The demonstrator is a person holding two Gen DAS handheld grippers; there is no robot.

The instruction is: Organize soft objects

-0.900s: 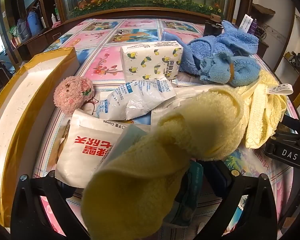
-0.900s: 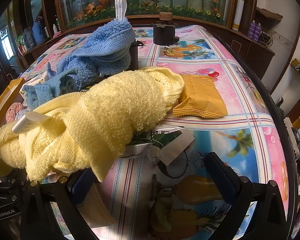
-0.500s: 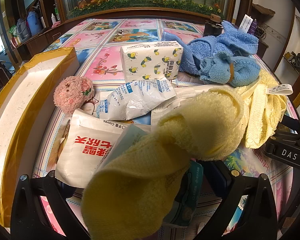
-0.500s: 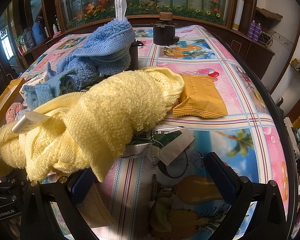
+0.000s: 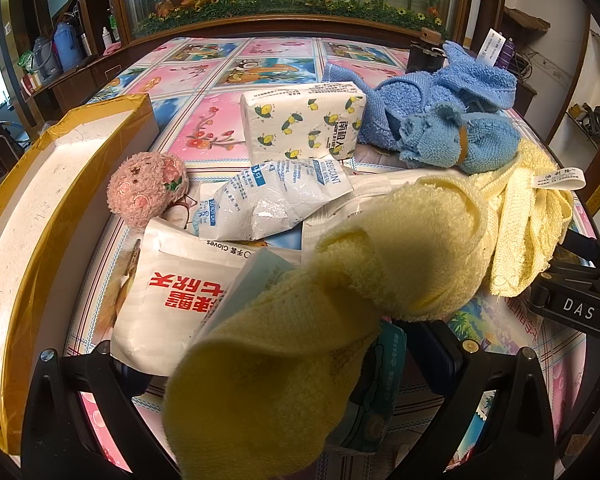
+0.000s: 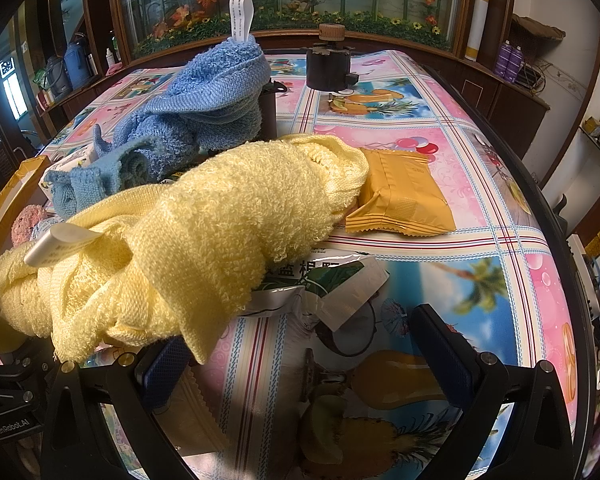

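Left gripper (image 5: 284, 364) spread wide, fingers either side of the near end of the yellow towel (image 5: 340, 300) — pads not seen pressing it, so draped between, not clamped. Right gripper (image 6: 300, 344) likewise wide open; left finger tucked under the towel's hanging corner, right finger over bare tablecloth (image 6: 440, 272), nothing held.

Towel strung across the table middle as a loose twisted roll, resting on packets: white glove pack (image 5: 172, 288), crumpled plastic pouch (image 5: 268, 204), green-printed sachet (image 6: 320, 284). Far end touching an orange packet (image 6: 400, 196). Blue towel (image 6: 204, 120) heaped just behind, with a tissue pack (image 5: 304, 124) and pink plush ball (image 5: 146, 188) nearby.

Handling, judged: light, limp, terry loops grippy rather than slippery — nothing to break, but will sag and drag packets if lifted from one end. Best taken at the thick rolled middle, or both ends at once.

Open room: clear cloth to the right, table edge near beyond it. Taped box (image 5: 40, 200) along the left side, open-topped, close to the pile.
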